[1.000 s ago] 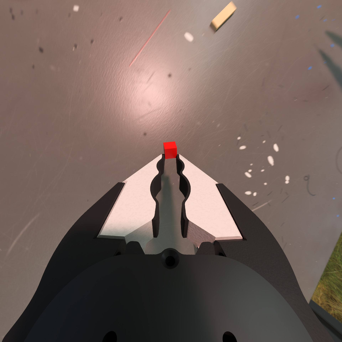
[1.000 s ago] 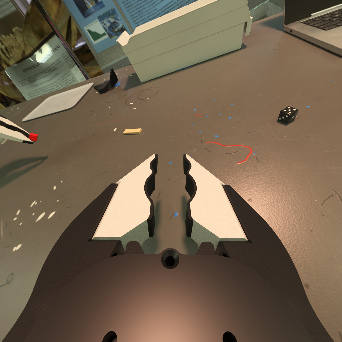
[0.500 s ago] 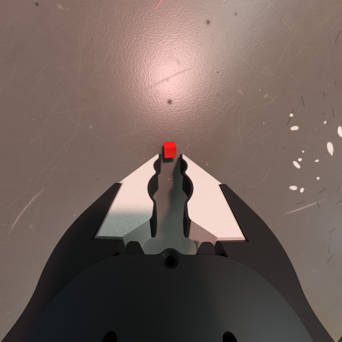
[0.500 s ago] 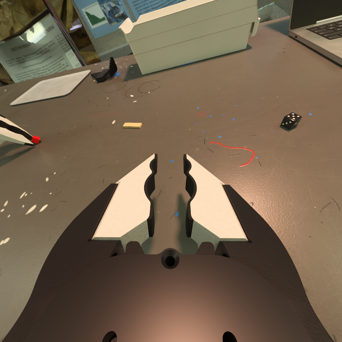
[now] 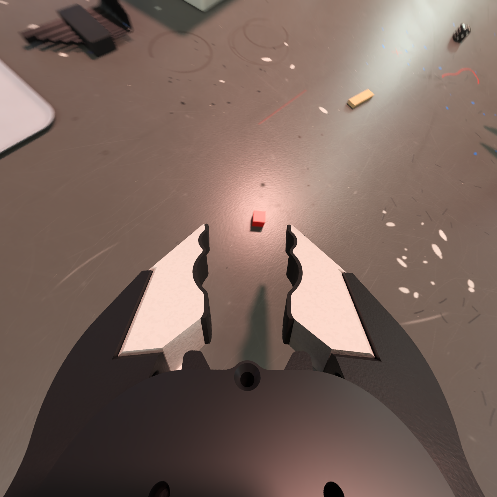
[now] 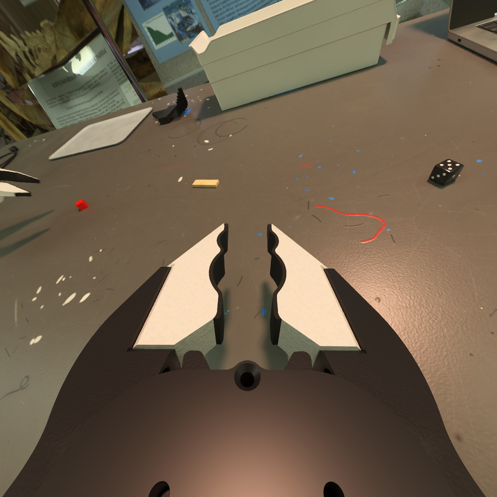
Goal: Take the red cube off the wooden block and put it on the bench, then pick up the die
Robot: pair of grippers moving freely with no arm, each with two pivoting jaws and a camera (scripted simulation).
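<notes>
The left claw (image 5: 247, 228) has its fingers spread wide and holds nothing; the red cube (image 5: 258, 218) sits on the bare tabletop (image 5: 134, 188) just ahead of the fingertips, touching neither. From the right wrist view only the two pointed tips of the left claw (image 6: 16, 183) show at the left edge, the rest cut off, with the red cube (image 6: 81, 204) lying apart from them. The right claw (image 6: 247, 228) stands at a narrow gap, empty, above the tabletop (image 6: 403, 295). The wooden block (image 6: 205, 183) lies flat beyond it, and in the left wrist view the wooden block (image 5: 360, 98) is up and to the right of the cube, well apart. The die (image 6: 446, 172), black with white pips, rests tilted at the right; in the left wrist view the die (image 5: 461, 32) is small and blurred near the top corner. A cream bin (image 6: 295, 53) is cropped by the top edge, and a laptop (image 6: 476, 29) shows only a corner. A black ridged part (image 6: 172, 110) stands beside a pale mat (image 6: 102, 134); the same black ridged part (image 5: 78, 32) is blurred in the left wrist view, where the pale mat (image 5: 18, 113) is cut by the frame. Posters (image 6: 172, 24) and a glass panel (image 6: 86, 88) behind carry printed writing, partly cut off. A red squiggle (image 6: 357, 217) marks the surface.
</notes>
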